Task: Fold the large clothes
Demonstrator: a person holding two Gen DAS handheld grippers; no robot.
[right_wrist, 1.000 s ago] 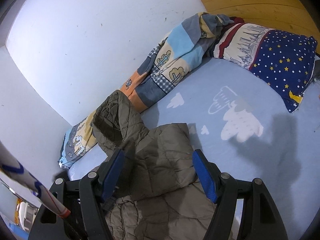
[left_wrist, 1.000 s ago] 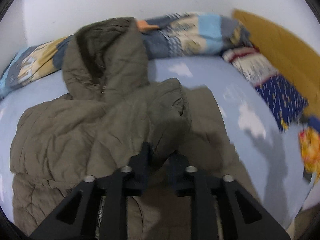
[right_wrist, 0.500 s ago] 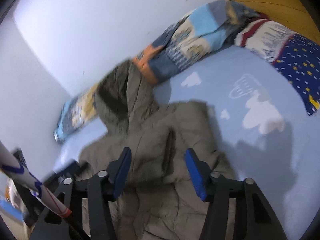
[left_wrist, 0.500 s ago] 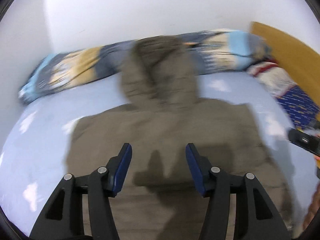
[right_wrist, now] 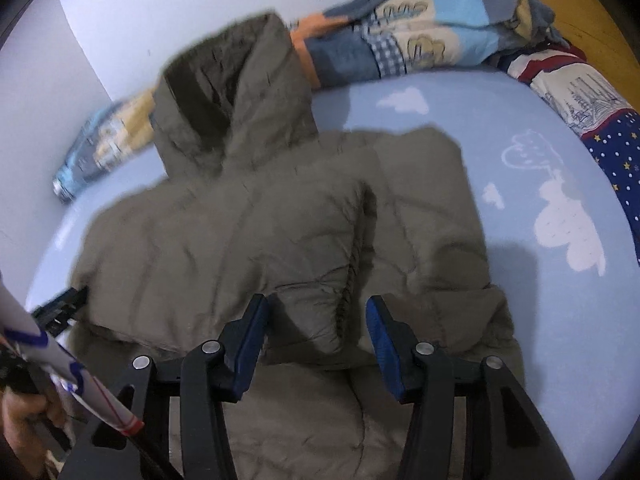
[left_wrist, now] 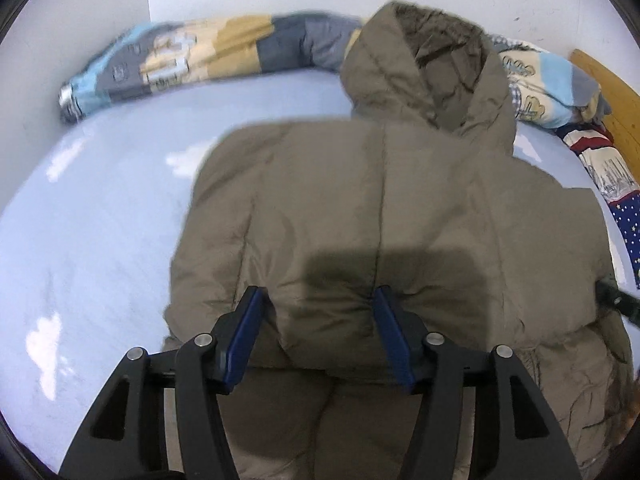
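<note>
An olive padded jacket (left_wrist: 380, 200) lies back-up on the light blue sheet, its fur-lined hood (left_wrist: 420, 72) pointing at the wall. My left gripper (left_wrist: 318, 296) hovers low over the jacket's near folded edge. Its jaws are opening; a puff of fabric bulges between the blue pads without being pinched. In the right wrist view the same jacket (right_wrist: 200, 240) has a sleeve folded across its back. The sleeve's cuff (right_wrist: 324, 320) lies between the open fingers of my right gripper (right_wrist: 316, 304), and the pads stand clear of it.
A rolled patchwork quilt (left_wrist: 200, 64) runs along the white wall behind the hood. A starry blue pillow (right_wrist: 608, 136) and a wooden headboard (right_wrist: 580, 8) are at the right. A person's hand (right_wrist: 20, 412) and a white patterned sleeve (right_wrist: 60, 356) show at the lower left.
My left gripper let go of the sleeve it held, widened and swung left over the jacket's back. My right gripper narrowed and dropped closer to the jacket. The sleeve now lies flat.
</note>
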